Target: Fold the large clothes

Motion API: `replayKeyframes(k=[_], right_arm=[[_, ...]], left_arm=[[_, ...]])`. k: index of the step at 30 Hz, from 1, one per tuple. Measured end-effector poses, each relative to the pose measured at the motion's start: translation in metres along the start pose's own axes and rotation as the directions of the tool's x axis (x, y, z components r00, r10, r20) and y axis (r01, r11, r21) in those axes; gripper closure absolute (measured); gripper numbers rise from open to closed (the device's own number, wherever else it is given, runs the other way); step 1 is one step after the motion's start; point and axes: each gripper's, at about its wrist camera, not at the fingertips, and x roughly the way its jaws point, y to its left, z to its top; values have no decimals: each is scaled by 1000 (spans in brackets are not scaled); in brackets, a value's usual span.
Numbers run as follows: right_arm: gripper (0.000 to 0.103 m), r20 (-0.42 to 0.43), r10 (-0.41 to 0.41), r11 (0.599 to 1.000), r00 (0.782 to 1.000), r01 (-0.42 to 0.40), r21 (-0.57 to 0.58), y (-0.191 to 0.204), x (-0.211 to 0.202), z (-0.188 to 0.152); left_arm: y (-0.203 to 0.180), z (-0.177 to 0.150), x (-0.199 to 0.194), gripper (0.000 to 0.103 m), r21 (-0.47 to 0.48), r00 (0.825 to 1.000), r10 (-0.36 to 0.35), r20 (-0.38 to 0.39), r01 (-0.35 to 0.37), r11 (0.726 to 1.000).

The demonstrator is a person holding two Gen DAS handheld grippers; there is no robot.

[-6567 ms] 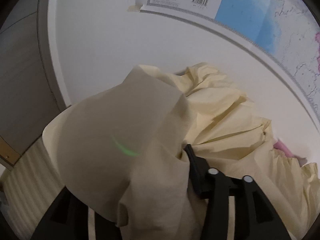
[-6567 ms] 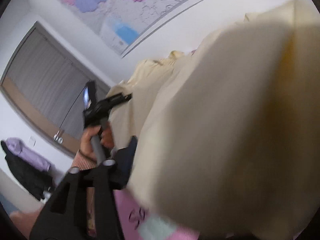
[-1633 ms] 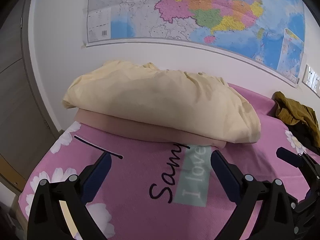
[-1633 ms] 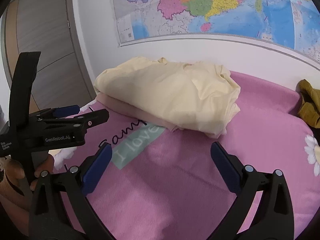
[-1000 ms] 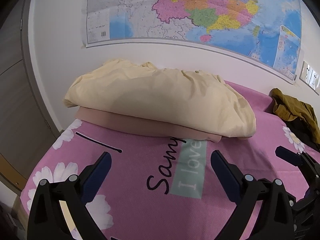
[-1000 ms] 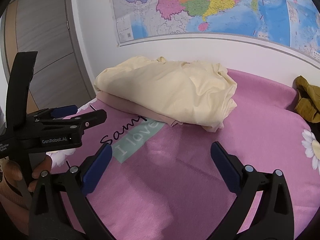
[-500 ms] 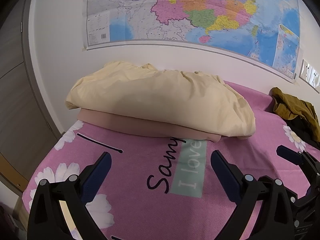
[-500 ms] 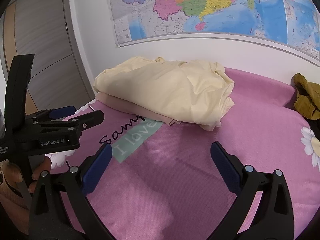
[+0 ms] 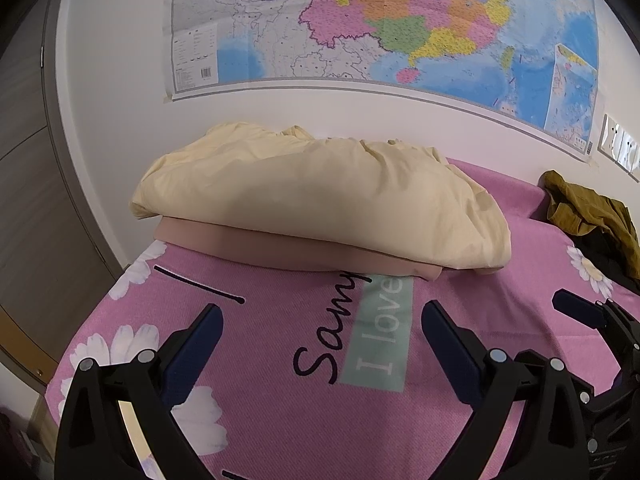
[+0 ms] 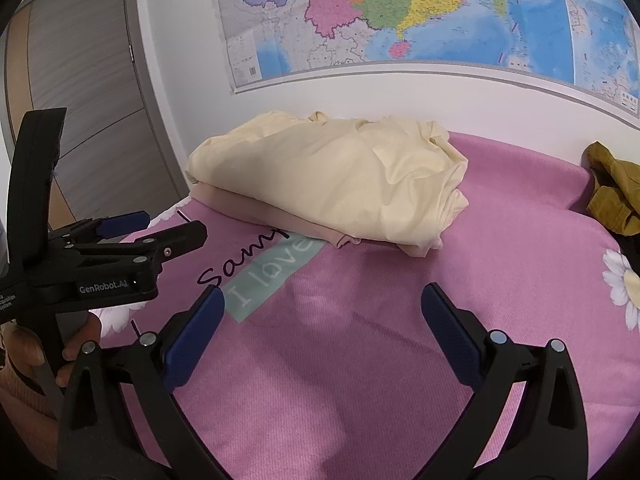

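Observation:
A folded pale yellow garment lies on top of a folded beige-pink garment at the far left of the pink bed cover, close to the wall. My left gripper is open and holds nothing, hovering over the cover short of the pile. My right gripper is open too and holds nothing, also short of the pile. A hand grips the left gripper's handle at the left of the right wrist view.
An olive-brown crumpled garment lies at the bed's far right, beside dark cloth. A large map hangs on the white wall behind the bed. A grey-brown door stands left. The bed's left edge drops off.
Earlier both grippers held the yellow garment up; now it lies folded on the beige one and both grippers are open and drawn back. Over the last second the views barely shift.

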Motion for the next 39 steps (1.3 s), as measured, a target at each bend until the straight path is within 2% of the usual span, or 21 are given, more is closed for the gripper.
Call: replayKeyframes(k=[39], right_arm=[[6, -2, 0, 1000, 1000, 0, 7, 1, -1, -1]], left_arm=[[-4, -2, 2, 7, 12, 1000, -11, -7, 11, 1000]])
